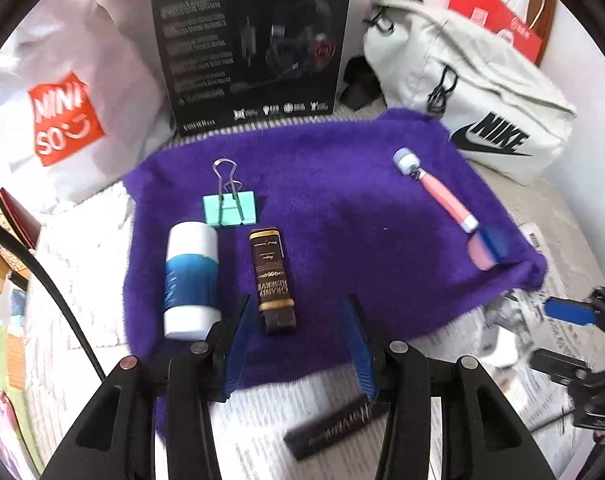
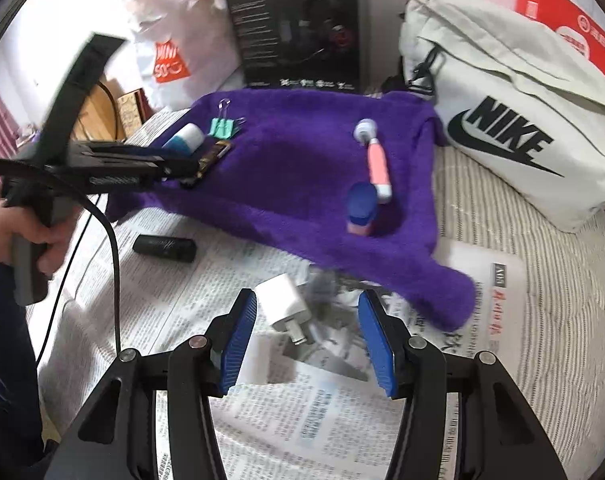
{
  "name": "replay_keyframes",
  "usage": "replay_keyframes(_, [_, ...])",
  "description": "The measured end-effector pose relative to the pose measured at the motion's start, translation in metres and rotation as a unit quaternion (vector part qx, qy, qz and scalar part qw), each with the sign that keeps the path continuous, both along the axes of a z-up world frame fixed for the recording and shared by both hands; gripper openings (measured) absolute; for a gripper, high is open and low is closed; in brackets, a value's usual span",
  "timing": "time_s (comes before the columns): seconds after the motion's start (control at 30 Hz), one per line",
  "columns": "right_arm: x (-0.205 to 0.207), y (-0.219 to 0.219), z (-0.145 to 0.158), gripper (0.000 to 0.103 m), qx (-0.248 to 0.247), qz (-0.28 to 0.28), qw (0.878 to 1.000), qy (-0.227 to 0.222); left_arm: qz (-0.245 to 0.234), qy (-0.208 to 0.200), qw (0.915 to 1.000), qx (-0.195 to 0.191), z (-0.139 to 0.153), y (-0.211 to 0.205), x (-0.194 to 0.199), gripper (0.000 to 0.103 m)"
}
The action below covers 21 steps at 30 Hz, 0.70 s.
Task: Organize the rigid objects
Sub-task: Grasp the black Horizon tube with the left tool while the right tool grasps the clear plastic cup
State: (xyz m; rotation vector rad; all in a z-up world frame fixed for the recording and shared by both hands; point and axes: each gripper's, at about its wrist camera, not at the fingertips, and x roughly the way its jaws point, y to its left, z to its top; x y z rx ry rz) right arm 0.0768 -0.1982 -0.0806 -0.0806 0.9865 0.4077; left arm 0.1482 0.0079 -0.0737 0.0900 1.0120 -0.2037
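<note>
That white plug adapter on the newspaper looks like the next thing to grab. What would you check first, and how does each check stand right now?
1. Right gripper open: ok, jaws apart, nothing between the pads.
2. White adapter lined up: ok, just ahead of the jaws.
3. Adapter free to lift: cannot tell, a blurred grey thing sits against it.
4. Left gripper let go: ok, the brown tube lies loose on the purple towel.
5. Towel has free space: ok.
</note>
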Motion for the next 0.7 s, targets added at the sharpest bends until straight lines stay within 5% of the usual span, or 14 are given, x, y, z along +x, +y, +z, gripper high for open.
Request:
replay_keyframes(0.2, [0.009,-0.003,-0.011,0.047,-0.004,-0.020,1.000,0.008,0.018,-0.013,0.9996,-0.016,0.011,0.015,-0.025,0.044])
replay_keyframes(0.3, [0.020,-0.007,-0.016,0.030,0.002,-0.036,0.999,0.017,0.024,-0.011,0.9994,-0.023,0.009,0.023,-0.032,0.044])
replay_keyframes(0.7, [0.039,0.006,-0.026,0.028,-0.019,-0.042,0.999,0.026,0.039,0.004,0.9987,-0.033,-0.004,0.040,-0.037,0.044])
